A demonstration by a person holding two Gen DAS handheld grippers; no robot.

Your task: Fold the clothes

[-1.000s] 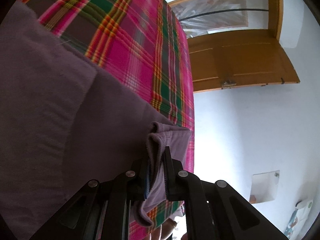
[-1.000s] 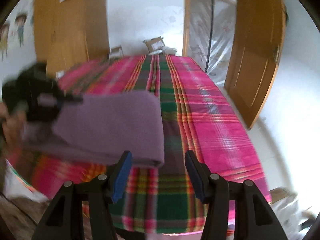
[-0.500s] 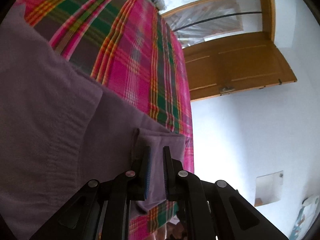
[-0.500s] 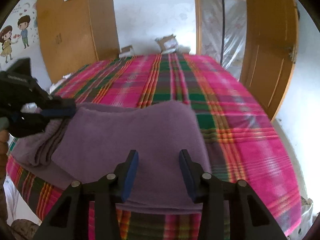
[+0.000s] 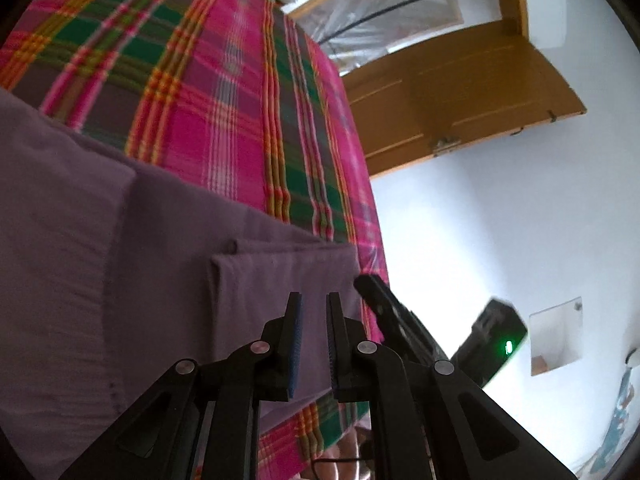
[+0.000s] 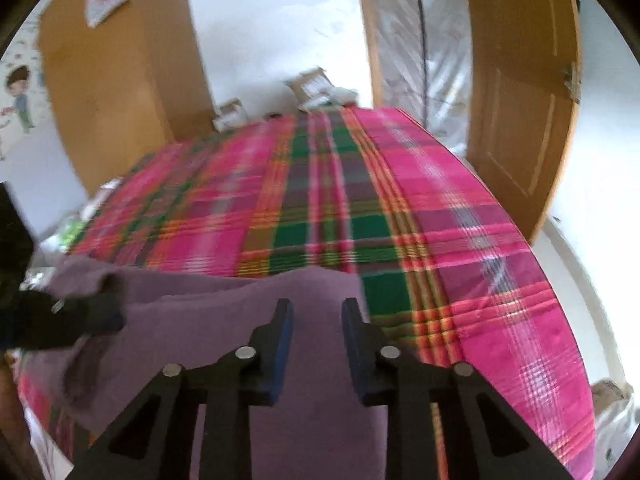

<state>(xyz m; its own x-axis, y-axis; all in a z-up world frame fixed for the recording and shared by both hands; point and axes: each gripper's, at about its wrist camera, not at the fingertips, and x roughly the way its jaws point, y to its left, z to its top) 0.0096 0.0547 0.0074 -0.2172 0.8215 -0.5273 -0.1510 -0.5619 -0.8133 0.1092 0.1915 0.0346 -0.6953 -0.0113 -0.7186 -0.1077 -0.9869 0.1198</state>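
A plain, dusty purple garment (image 5: 168, 240) lies on a bedspread (image 5: 224, 92) checked in bright pink, green and dull purple, with thin orange and yellow stripes. Both grippers are black, the left gripper (image 5: 313, 332) and the right gripper (image 6: 317, 344) each with dark blue pads (image 6: 282, 354) lining the inner faces of the fingers. The open door (image 6: 520, 100) is honey-brown wood and the wall (image 5: 500, 220) behind it is white.

purple garment (image 6: 240, 320) lies folded on plaid bedspread (image 6: 460, 240).
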